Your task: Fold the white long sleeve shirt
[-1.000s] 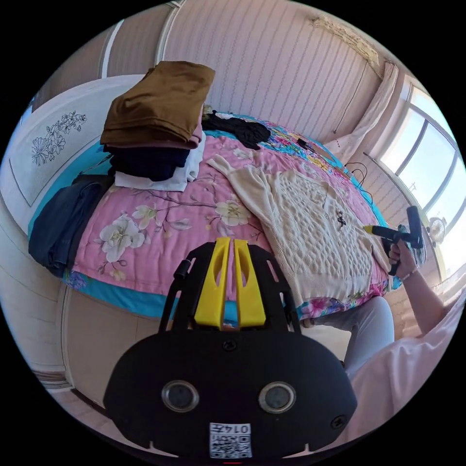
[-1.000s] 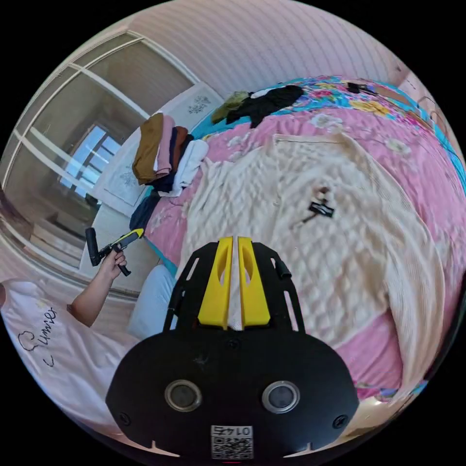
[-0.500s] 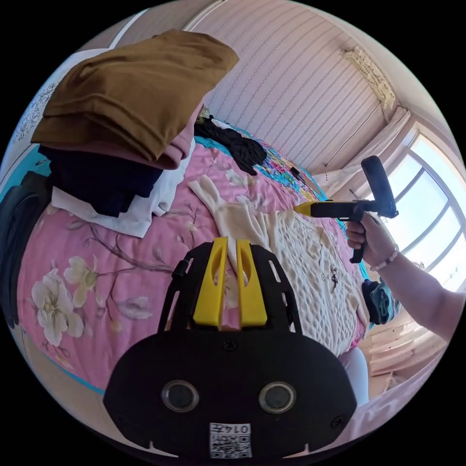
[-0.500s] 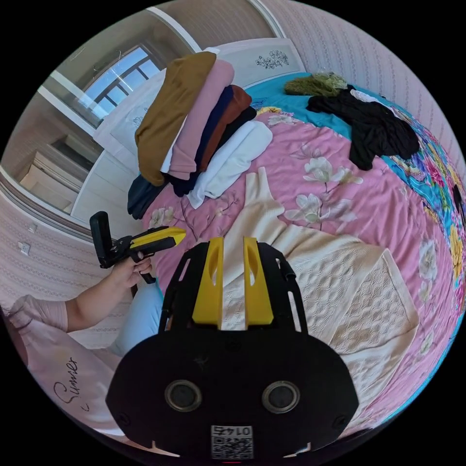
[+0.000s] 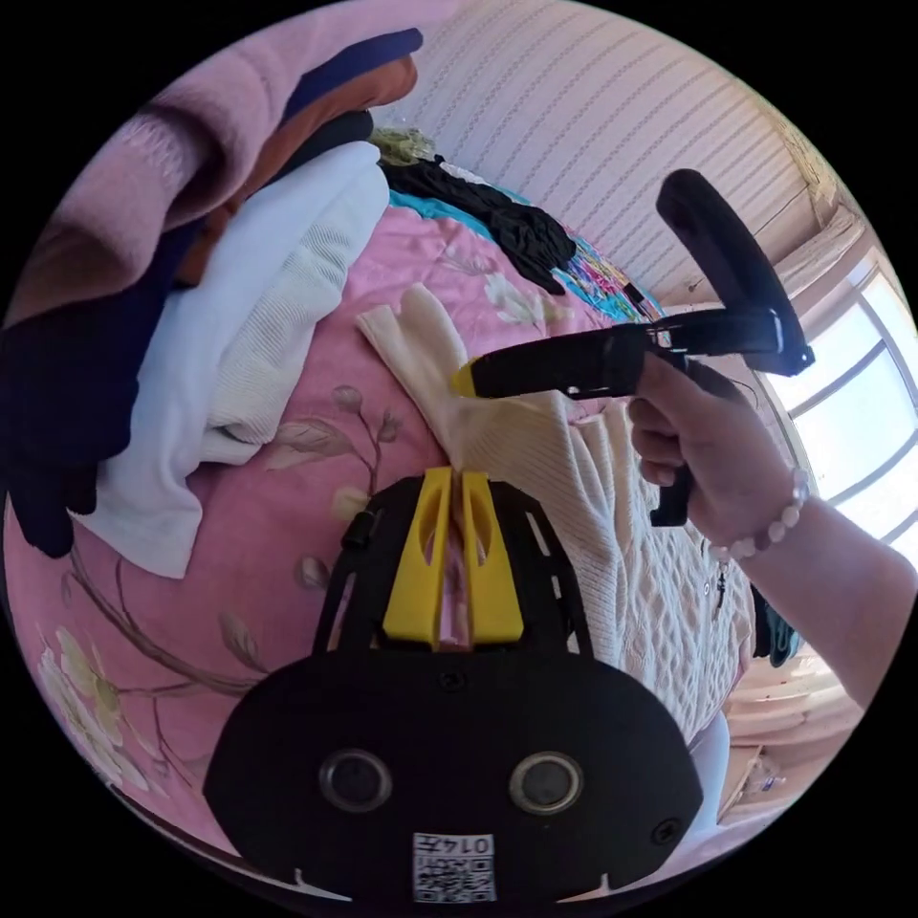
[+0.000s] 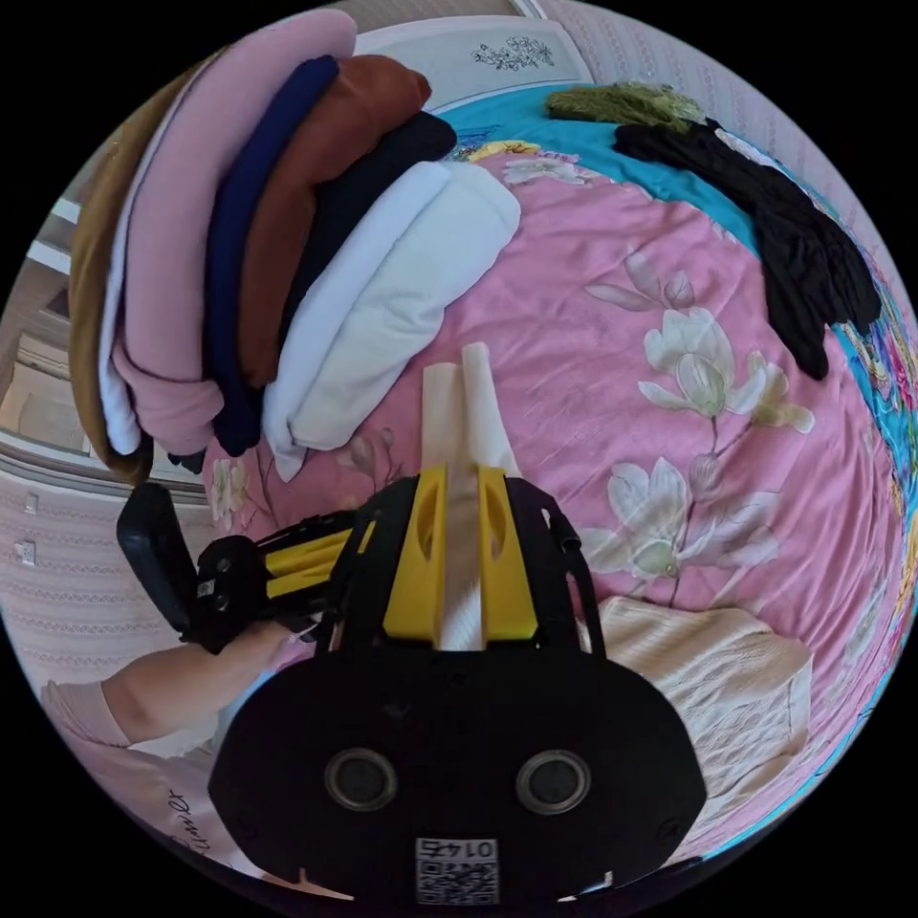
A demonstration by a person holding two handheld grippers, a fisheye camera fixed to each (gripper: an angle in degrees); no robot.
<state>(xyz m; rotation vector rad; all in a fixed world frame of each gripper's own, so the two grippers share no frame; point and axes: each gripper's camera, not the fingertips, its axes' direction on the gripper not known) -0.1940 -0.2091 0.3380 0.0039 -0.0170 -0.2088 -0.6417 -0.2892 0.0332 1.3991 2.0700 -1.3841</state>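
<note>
The white knit long sleeve shirt [image 5: 650,593] lies flat on the pink floral bedspread [image 6: 612,402]. One sleeve [image 6: 459,392] stretches out toward a stack of folded clothes. My right gripper [image 6: 464,473] is open and low over this sleeve, which shows in the gap between its jaws. In the left gripper view the right gripper [image 5: 466,381] is held in a hand, its yellow tip over the sleeve [image 5: 421,344]. My left gripper [image 5: 451,473] is shut, with its tips at the sleeve where it meets the shirt body. It shows beside the right one as the left gripper [image 6: 316,559].
A tall stack of folded clothes [image 6: 287,239] lies close to the sleeve end. A black garment [image 6: 803,239] and a green one [image 6: 622,100] lie farther back on the bed. A striped wall and a window [image 5: 861,402] stand beyond.
Both grippers have moved from the shirt body to the outstretched sleeve near the stack. The right jaws, shut one second ago, now stand open over the sleeve.
</note>
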